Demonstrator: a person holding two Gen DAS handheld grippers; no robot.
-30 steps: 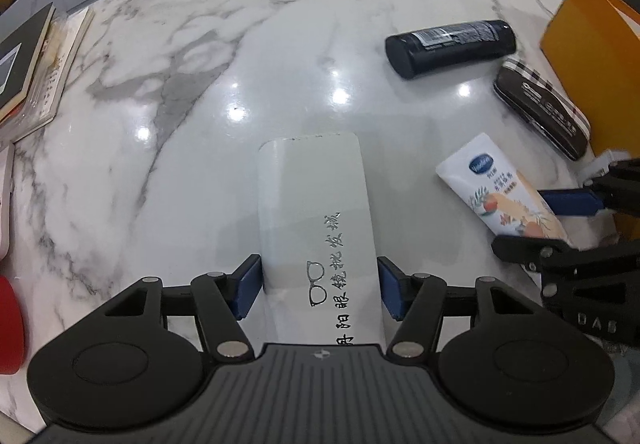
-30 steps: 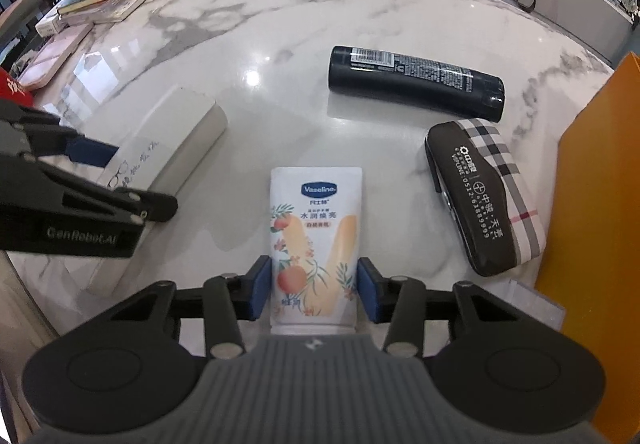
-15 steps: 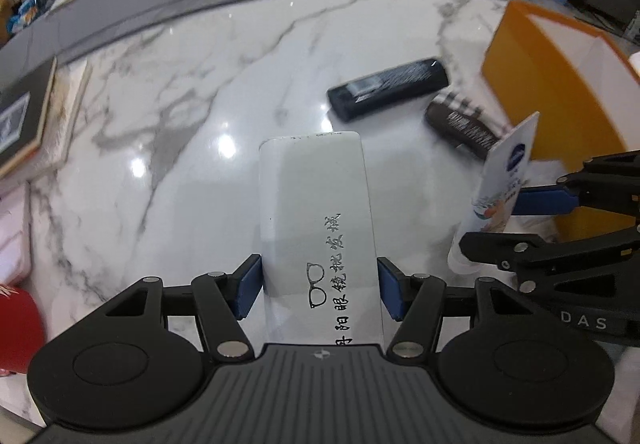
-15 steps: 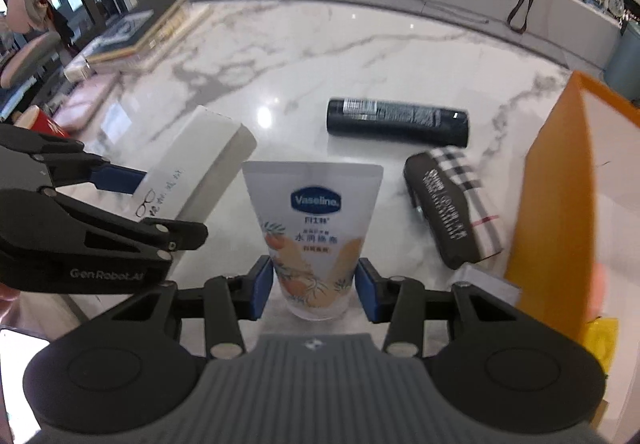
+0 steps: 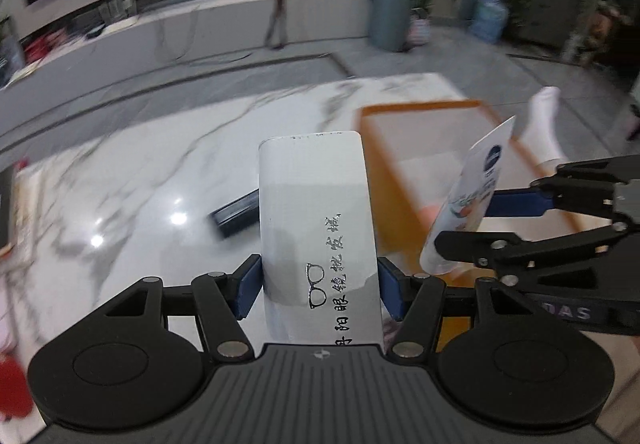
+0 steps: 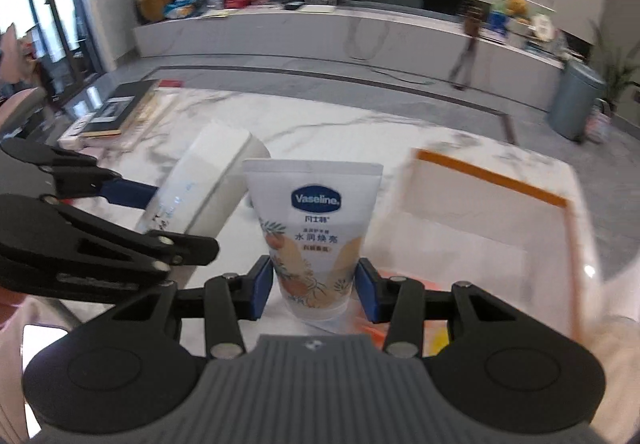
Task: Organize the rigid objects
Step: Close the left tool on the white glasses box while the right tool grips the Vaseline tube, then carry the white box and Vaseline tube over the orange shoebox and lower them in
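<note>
The left gripper (image 5: 319, 292) is clamped on a white glasses case (image 5: 316, 212), a smooth, hard, oblong box with rounded far corners and black printed characters plus a small glasses drawing near the blue pads. Its long axis runs straight out along the fingers, far end raised above the marble table (image 5: 160, 164). The right gripper (image 6: 315, 290) pinches a soft plastic tube of hand cream (image 6: 314, 236), white with a blue oval logo and orange fruit print; the tube's flat crimped end points away from the camera and its round cap end sits low between the 2 pads. Both things are held in the air over the table, the case just left of the tube.

The tabletop is glossy white stone with grey veins and bright light spots. An orange box (image 6: 500, 212) with a pale inside, open at the top, stands at the table's right edge, just beyond and to the right of the tube. A dark cylindrical bottle (image 5: 236, 213) lies on its side on the table, partly hidden behind the case. Books (image 6: 116, 112) are stacked near the far left edge. The scene is blurred.
</note>
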